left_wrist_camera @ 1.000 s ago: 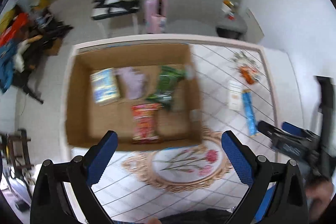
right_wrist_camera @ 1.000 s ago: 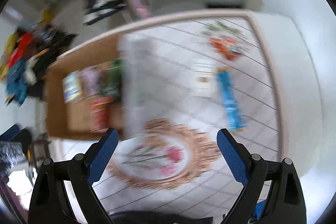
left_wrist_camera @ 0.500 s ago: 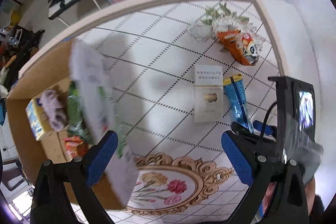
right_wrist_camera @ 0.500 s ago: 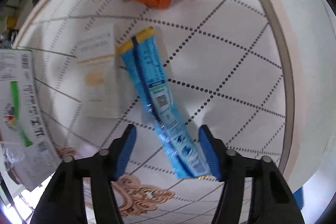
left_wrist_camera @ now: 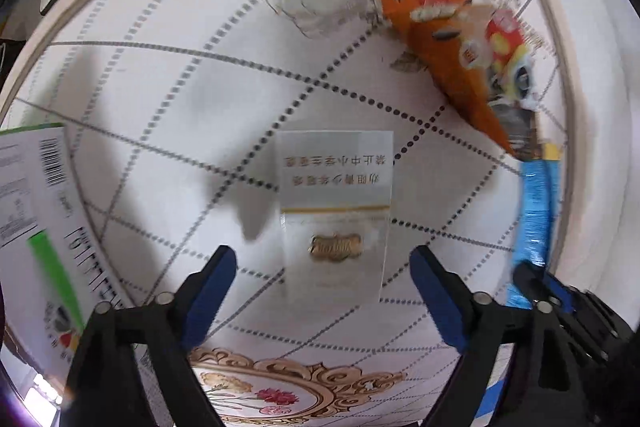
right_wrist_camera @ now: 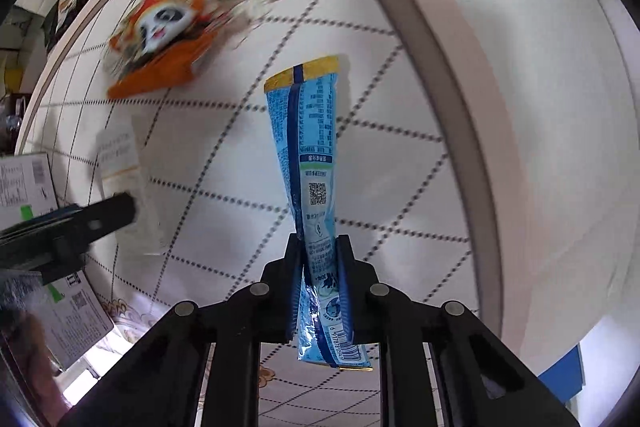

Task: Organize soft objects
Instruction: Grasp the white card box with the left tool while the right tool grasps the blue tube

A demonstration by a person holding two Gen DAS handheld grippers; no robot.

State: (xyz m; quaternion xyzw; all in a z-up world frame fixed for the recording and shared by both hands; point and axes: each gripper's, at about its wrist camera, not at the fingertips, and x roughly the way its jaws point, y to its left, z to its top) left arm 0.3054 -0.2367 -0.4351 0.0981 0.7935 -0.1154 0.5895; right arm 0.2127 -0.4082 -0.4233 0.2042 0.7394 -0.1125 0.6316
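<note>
While the right tool (right_wrist_camera: 320, 287) clenches the blue packet (right_wrist_camera: 310, 163), the left tool (left_wrist_camera: 324, 291) gapes wide above the white pack (left_wrist_camera: 336, 211).

Right gripper (right_wrist_camera: 320, 267) clamped tight; left gripper (left_wrist_camera: 323, 277) apparently spread wide

Flat packet (left_wrist_camera: 335, 211) mid-table, snack bag (left_wrist_camera: 452, 55) behind-right, long pouch (left_wrist_camera: 536, 211) right

The left gripper (left_wrist_camera: 322, 281) hangs wide open over a white packet (left_wrist_camera: 335, 211) on the worktop (left_wrist_camera: 180, 75), an orange pouch (left_wrist_camera: 452, 63) beyond it.
</note>
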